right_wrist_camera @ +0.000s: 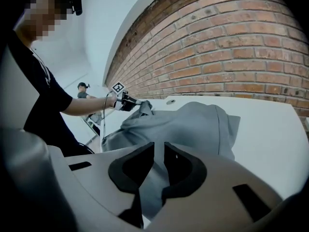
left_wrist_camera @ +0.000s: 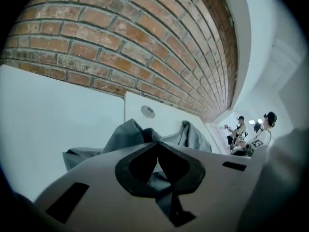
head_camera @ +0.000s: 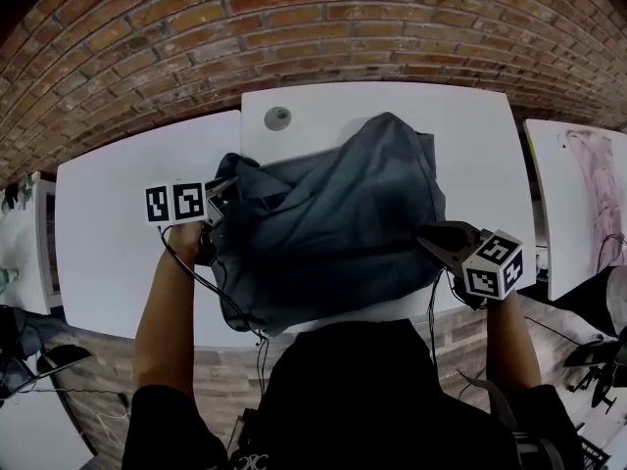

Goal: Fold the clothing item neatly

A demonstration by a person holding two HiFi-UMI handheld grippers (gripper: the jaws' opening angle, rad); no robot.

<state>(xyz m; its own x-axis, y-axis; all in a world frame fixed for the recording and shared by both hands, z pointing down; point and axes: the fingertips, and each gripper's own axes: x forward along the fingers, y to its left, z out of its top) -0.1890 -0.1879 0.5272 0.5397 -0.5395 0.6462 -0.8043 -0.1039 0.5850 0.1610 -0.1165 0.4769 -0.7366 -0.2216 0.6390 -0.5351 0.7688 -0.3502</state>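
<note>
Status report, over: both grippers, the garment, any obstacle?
Left gripper shut on garment, left side. Right gripper shut on garment, right side. Garment bunched on white table. No obstacle seen.

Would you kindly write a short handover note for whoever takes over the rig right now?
Left gripper: shut on the dark grey garment at its left edge.
Right gripper: shut on the garment's right edge, with cloth between the jaws.
Garment: rumpled and bunched on the white table.
Done: both edges gripped.
Left: no neat fold shows yet, so spread it flat, then fold.
</note>
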